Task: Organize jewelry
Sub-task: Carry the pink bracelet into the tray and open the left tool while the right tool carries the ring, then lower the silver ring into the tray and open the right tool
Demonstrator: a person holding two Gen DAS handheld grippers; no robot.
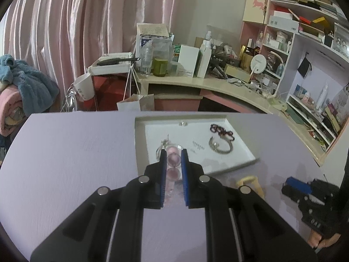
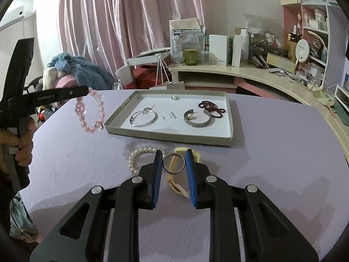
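Gripping one pink bead bracelet (image 2: 90,113) left and one ring (image 2: 174,163) right, jaws closed; tray (image 2: 174,138) holds four pieces

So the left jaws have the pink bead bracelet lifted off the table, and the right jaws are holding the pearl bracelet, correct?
Not quite. The right gripper holds a dark metal ring, not the pearl bracelet, which lies on the table beside it, as the right wrist view shows. The left gripper does have the pink bead bracelet lifted.

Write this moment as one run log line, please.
left gripper: shut on pink bead bracelet | right gripper: shut on dark metal ring
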